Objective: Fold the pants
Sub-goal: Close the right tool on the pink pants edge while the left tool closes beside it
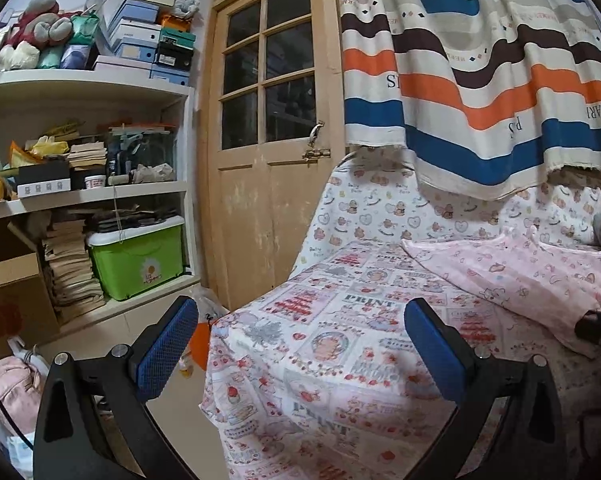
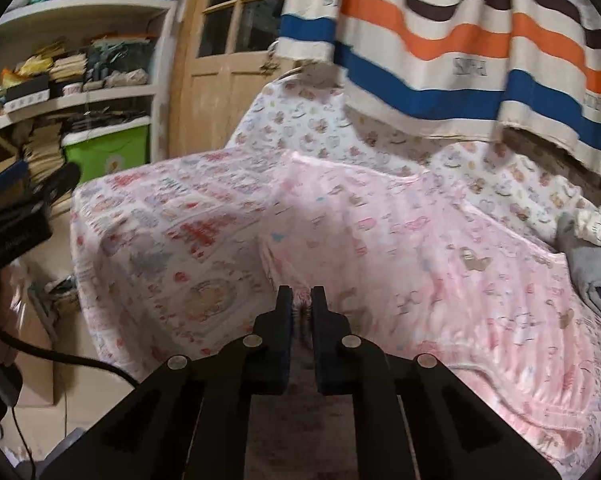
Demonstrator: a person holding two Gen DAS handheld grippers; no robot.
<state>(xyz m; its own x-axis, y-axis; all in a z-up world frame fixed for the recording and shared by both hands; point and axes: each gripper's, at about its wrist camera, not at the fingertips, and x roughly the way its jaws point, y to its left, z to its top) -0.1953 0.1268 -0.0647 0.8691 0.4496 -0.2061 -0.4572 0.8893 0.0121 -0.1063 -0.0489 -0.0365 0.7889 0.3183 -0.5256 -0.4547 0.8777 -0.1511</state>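
Pants lie spread on the patterned bed cover, pink and printed.
Right tongs are clenched on a pinch of the pants' near edge at 6 o'clock. Left tongs stand released with nothing between them, over the cover, pants at their 2 o'clock.
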